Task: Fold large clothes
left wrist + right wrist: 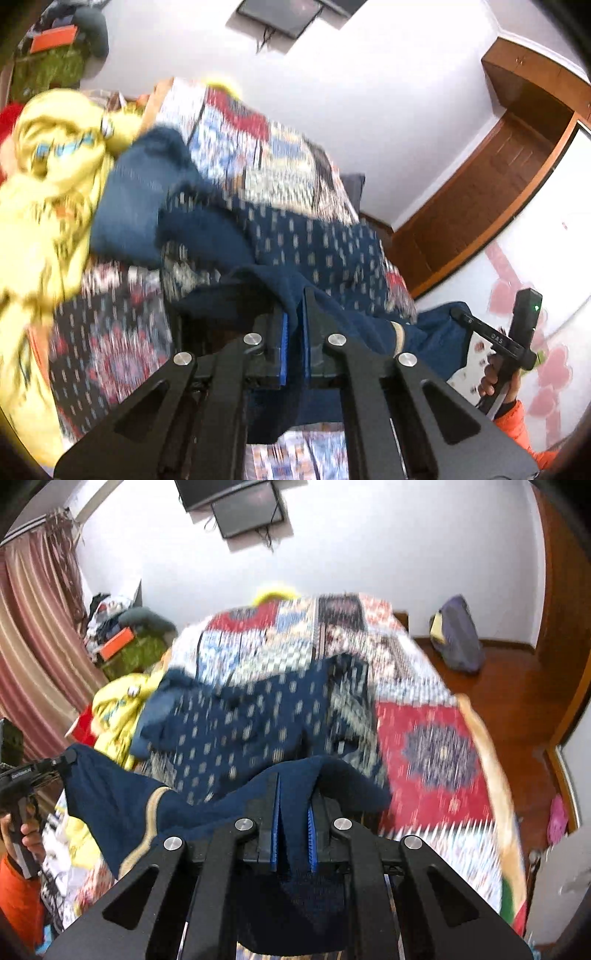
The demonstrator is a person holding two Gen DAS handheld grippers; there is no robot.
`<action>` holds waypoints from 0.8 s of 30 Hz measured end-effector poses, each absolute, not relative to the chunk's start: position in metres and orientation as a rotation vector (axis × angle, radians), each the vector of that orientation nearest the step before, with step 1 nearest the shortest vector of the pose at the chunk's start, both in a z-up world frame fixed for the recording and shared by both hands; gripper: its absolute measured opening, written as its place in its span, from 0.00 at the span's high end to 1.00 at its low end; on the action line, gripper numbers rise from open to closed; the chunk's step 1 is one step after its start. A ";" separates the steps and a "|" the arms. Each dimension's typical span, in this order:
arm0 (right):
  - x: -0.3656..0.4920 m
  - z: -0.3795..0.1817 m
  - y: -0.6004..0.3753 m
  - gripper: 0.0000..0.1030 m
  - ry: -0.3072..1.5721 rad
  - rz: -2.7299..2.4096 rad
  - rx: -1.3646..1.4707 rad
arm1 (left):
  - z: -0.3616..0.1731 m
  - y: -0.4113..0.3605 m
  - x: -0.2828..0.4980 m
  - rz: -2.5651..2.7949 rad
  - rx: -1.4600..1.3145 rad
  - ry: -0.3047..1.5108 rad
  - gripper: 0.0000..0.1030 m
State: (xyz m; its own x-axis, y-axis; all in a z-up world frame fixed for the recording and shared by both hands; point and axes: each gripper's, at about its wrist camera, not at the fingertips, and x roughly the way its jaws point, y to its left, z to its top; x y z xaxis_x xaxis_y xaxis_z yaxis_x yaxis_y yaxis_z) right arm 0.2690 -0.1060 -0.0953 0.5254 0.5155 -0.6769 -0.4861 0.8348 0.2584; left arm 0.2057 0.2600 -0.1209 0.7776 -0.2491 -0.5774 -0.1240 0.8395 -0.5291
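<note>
Both grippers are clamped on the near edge of the navy garment (236, 716): the left gripper (294, 317) and the right gripper (293, 801) hold it up over the bed (436, 738). No fold shows yet; the yellow clothes (48, 177) at far left lie unfolded
</note>
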 end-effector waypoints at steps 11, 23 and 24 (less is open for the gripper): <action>0.369 -0.114 -0.068 0.90 0.842 0.511 0.030 | -0.166 0.302 0.308 0.114 -0.570 0.731 0.95; 0.410 -0.181 -0.044 0.85 0.946 0.456 -0.061 | -0.240 0.298 0.351 0.156 -0.428 0.906 0.92; 0.407 -0.180 -0.046 0.85 0.944 0.457 -0.064 | -0.238 0.295 0.350 0.155 -0.404 0.916 0.92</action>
